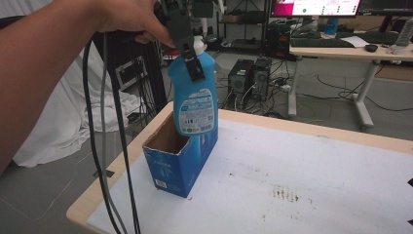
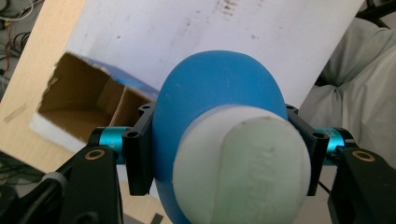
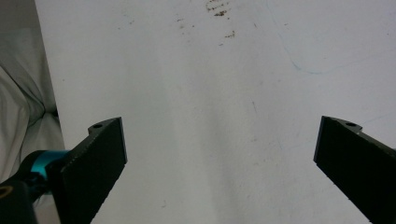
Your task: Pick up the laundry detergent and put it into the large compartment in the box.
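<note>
The left gripper (image 1: 191, 48) is clamped on the neck of the blue bottle (image 1: 195, 97), hanging above the open blue box (image 1: 178, 161) at the white table's (image 1: 302, 170) corner; the right gripper (image 3: 219, 154) gapes above stained tabletop; desks, computers and cables crowd behind.

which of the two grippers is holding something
The left gripper: its jaws clamp the blue bottle over the open box. The right gripper stands open above bare table.

One blue bottle (image 1: 196, 97) with one white cap (image 2: 245, 163). One open blue carton (image 1: 178, 163) at the table's (image 1: 302, 180) left edge, its inside split into two compartments. Two tools: left tool (image 1: 187, 46), right tool (image 3: 219, 154).
</note>
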The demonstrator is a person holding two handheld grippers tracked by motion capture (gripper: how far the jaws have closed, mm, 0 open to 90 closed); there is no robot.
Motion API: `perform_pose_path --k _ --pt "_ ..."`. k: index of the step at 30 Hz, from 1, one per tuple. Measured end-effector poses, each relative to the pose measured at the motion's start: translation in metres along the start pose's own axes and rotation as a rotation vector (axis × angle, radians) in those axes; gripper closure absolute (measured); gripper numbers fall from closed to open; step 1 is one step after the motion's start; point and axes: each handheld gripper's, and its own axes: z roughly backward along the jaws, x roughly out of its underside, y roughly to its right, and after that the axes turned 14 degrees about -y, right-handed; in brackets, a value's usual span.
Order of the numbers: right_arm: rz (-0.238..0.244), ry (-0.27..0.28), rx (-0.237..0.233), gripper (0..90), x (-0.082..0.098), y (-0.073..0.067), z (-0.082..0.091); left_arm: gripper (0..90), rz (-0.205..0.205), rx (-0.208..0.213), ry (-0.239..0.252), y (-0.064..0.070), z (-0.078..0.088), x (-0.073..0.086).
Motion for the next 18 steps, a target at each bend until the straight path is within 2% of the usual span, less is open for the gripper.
perform_pose_path --k 6,9,13,18 --pt "0.001 -0.006 -0.001 1.6 -0.002 0.001 -0.002 37.9 0.035 -0.007 0.006 -0.013 -0.002 0.017" --pt "-0.002 -0.006 -0.002 1.5 -0.003 0.002 -0.003 38.0 0.040 -0.015 0.006 -0.017 -0.005 0.021" --pt "-0.008 -0.010 -0.004 1.5 -0.003 0.004 -0.003 38.0 0.058 -0.026 0.005 -0.026 -0.014 0.030" --pt "-0.011 -0.017 -0.006 1.6 -0.004 0.005 -0.005 37.9 0.061 -0.033 0.008 -0.033 -0.023 0.036"
